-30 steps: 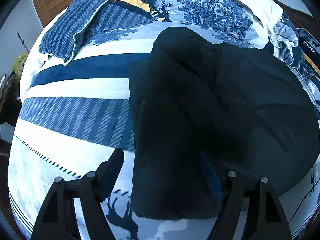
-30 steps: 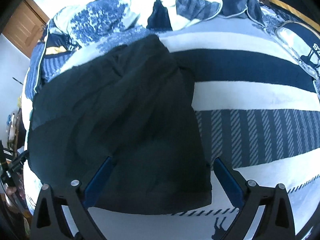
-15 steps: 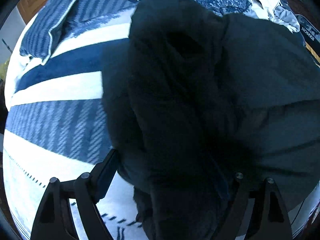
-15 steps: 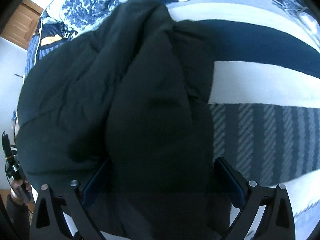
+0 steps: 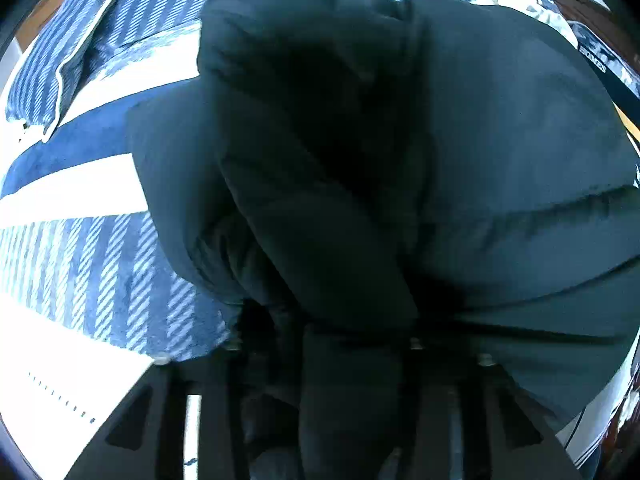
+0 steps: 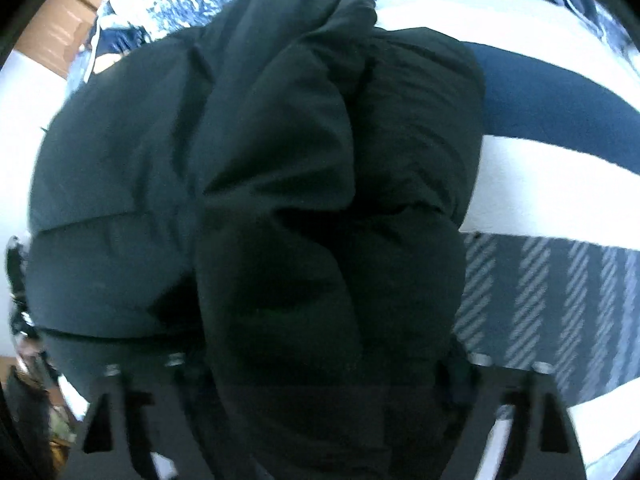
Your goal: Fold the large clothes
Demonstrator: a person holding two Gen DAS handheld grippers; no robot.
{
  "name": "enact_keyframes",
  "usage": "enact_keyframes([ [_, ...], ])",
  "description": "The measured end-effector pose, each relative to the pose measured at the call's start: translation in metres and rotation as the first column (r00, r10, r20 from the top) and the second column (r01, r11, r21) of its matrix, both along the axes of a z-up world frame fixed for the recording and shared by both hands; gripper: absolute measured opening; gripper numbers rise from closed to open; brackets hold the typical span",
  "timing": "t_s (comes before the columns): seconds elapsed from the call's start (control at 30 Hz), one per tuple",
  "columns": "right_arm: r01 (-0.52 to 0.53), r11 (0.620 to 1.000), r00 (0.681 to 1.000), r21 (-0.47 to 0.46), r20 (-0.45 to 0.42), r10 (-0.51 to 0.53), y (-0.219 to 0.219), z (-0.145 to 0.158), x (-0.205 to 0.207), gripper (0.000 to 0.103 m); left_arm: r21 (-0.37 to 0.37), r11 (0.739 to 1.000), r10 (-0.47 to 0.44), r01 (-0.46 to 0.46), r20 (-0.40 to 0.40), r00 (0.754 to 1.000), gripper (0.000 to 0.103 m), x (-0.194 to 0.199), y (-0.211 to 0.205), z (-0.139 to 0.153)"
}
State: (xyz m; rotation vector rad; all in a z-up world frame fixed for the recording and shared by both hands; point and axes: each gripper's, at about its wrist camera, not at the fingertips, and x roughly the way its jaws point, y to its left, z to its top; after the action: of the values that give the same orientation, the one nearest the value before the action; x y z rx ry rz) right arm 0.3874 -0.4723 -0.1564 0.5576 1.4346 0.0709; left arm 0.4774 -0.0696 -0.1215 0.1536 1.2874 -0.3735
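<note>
Black padded garment (image 5: pixel 400 160) is lying bunched on the striped bed cover (image 5: pixel 72 184), a thick fold sitting between each pair of jaws. Left hand-held gripper (image 5: pixel 324 344) has just been closing, now narrow, pressing the fold. Right hand-held gripper (image 6: pixel 320 364) has just been closing around a bulkier fold (image 6: pixel 320 300). Fingertips are buried in dark cloth; pad contact there unclear. Both are pointing steeply down.
</note>
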Motion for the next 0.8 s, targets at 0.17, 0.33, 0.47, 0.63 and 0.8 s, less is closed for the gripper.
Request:
enact_keyframes([
  [0.17,-0.029,0.999,0.999,0.014,0.042,0.028,0.013,0.009,0.006,0.026,0.017,1.0,-0.018,0.017,0.028,0.999,0.011,-0.005,-0.012,0.009],
  [0.33,-0.043,0.997,0.996,-0.058,0.08,0.047,0.029,0.027,0.009,0.017,0.029,1.0,-0.007,0.005,0.066,0.998,0.009,-0.022,-0.013,0.022],
  [0.47,-0.035,0.996,0.994,-0.082,0.102,0.043,0.035,0.042,0.01,0.015,0.031,1.0,0.004,-0.007,0.093,0.996,0.009,-0.031,-0.011,0.04],
  [0.63,-0.02,0.994,0.99,-0.108,0.135,0.035,0.03,0.069,-0.013,0.015,0.03,1.0,0.0,-0.004,0.125,0.992,0.009,-0.045,-0.014,0.067],
  [0.8,-0.013,0.992,0.985,-0.128,0.171,0.035,0.023,0.105,-0.045,0.015,0.021,1.0,0.0,-0.003,0.159,0.987,0.009,-0.055,-0.01,0.1],
])
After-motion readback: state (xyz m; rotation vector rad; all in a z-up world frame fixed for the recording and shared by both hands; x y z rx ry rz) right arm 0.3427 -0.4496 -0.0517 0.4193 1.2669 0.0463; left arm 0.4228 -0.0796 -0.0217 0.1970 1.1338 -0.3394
